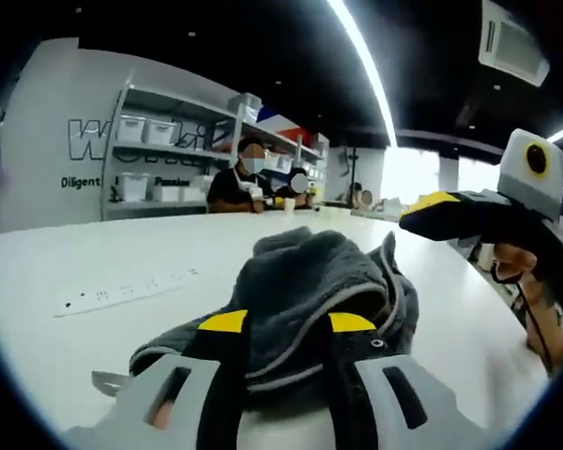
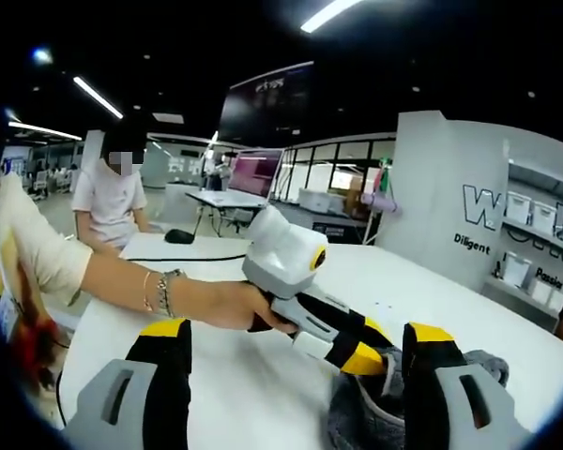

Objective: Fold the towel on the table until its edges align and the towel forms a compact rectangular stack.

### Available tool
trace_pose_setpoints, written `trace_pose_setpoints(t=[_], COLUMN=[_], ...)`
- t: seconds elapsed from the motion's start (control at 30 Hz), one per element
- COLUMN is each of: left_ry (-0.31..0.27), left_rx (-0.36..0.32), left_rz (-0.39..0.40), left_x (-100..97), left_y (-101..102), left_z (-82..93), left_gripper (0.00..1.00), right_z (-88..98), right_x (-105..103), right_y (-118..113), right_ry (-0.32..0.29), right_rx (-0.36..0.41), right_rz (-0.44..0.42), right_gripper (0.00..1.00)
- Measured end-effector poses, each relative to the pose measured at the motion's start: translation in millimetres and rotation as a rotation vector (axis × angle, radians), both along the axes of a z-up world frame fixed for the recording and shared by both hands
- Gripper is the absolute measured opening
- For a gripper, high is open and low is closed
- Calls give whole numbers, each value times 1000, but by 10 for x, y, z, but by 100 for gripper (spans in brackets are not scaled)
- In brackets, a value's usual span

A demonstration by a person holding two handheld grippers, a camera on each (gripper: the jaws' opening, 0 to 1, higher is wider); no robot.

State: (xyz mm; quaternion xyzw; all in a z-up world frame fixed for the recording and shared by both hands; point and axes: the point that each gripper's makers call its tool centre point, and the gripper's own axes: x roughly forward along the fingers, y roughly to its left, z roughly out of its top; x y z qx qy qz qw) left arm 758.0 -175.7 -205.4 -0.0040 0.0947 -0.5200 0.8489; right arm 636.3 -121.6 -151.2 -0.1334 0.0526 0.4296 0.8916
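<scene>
Open workshop, ceiling strip lights, white table across lower frame. Shelving with white bins upper left in left gripper view; seated people behind table. White power strip flat at left centre. Grey towel bunched in heap at bottom centre. Left gripper clamped on towel fold, yellow-tipped jaws pressed into cloth. Right gripper at bottom of right gripper view, jaws spread wide, towel at lower right between them. Person's hand grips left tool's handle.
</scene>
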Motion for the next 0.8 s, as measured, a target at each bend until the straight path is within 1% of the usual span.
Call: trace_pose_setpoints(t=[0.07,0.2,0.33,0.4,0.43,0.47,0.53,0.6,0.67,0.8], left_ry=[-4,-12,-35,-32,-26,23,78,90,97,94], left_rx=[-1,-30,-26,-43,-51,-72,-107,-152,-166,-189], left_rz=[-12,-42,-34,-33,-32,-24,-12,-15,-16,-11], left_x=[-14,-58,-55,-52,-44,-50,-26,-20,-19,-12], left_y=[-7,-29,-8,13,24,35,58,78,112,156], left_z=[-9,28,43,63,71,70,91,157,199,280], left_gripper=[20,7,3,3,3,3,3,3,3,3], right_z=[6,5,-14,-24,-27,-28,-25,-22,-20,-13], right_x=[3,15,32,37,40,43,48,51,53,50], right_y=[-8,-18,-26,-27,-28,-30,-37,-41,-44,-46], right_ry=[1,3,13,15,16,17,17,18,18,17], right_rx=[3,2,-2,-7,-8,-9,-9,-9,-9,-7], right_rz=[-4,-9,-14,-15,-16,-17,-20,-22,-23,-23], right_gripper=[95,95,94,94,94,95,95,95,95,95])
